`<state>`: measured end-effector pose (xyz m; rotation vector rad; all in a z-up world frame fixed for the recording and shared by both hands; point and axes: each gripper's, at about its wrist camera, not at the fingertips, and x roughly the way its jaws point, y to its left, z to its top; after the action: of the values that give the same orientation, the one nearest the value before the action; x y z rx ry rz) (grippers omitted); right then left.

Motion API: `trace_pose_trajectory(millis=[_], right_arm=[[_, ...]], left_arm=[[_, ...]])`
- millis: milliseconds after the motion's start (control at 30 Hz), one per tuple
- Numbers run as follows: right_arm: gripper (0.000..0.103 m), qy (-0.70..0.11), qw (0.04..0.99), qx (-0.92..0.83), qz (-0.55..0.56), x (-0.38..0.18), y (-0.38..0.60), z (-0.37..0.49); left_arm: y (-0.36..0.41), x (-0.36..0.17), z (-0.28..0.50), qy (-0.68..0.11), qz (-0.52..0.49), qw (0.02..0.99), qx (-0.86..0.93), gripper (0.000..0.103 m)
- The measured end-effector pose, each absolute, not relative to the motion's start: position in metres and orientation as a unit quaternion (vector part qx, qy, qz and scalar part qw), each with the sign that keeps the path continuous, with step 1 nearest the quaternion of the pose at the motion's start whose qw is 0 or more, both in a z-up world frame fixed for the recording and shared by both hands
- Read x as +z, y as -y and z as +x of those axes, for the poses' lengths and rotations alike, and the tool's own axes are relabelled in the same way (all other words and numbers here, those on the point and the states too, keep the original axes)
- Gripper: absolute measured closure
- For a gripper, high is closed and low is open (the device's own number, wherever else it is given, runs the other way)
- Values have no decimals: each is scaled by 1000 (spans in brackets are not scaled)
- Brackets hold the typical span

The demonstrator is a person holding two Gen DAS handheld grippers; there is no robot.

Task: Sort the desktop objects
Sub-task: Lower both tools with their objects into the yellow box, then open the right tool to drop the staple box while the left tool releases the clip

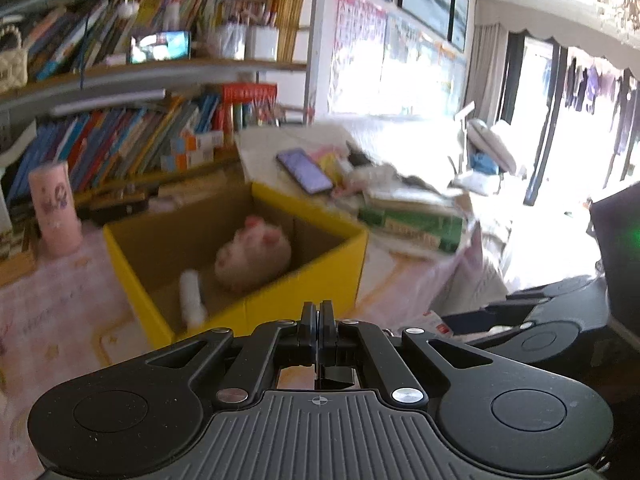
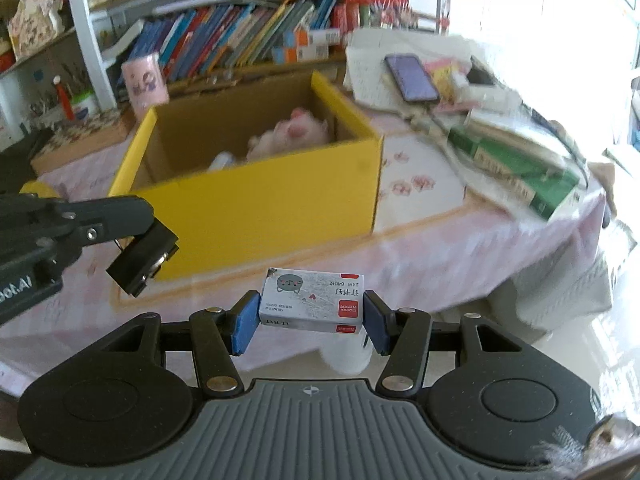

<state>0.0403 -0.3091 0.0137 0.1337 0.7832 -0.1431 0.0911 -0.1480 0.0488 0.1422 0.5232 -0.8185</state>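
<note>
Left gripper [image 1: 319,320] is clenched on nothing, hanging near the yellow box [image 2: 256,204]. The box holds one pink plush toy [image 2: 292,134] and one white thing I can't identify. Right gripper [image 2: 306,322] is pinching one staple box [image 2: 312,300] by its short ends, just short of the yellow box. It's probably light, stiff cardboard, so a gentle squeeze should do.

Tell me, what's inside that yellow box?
Inside the yellow box lie a pink plush toy and a white tube-like object. The near wall hides part of the floor, so more may lie there.
</note>
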Motion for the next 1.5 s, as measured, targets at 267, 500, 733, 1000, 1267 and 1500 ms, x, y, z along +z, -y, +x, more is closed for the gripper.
trace_pose_trajectory(millis=[267, 500, 733, 1000, 1267, 1500], right_arm=[[51, -328, 942, -55, 49, 48, 347, 66], [51, -294, 955, -23, 32, 71, 368, 89], [51, -285, 958, 16, 18, 75, 373, 116], [51, -296, 952, 72, -14, 68, 364, 154], [51, -360, 922, 138, -42, 44, 357, 204], [51, -404, 895, 176, -64, 22, 349, 230]], left_arm=[[171, 75, 114, -206, 51, 910, -356, 103], [178, 75, 144, -197, 70, 932, -297, 103], [182, 56, 168, -220, 91, 939, -250, 103], [190, 34, 187, -253, 108, 935, -225, 103], [197, 15, 199, -294, 114, 925, -213, 103], [201, 3, 205, -327, 114, 915, -206, 103]])
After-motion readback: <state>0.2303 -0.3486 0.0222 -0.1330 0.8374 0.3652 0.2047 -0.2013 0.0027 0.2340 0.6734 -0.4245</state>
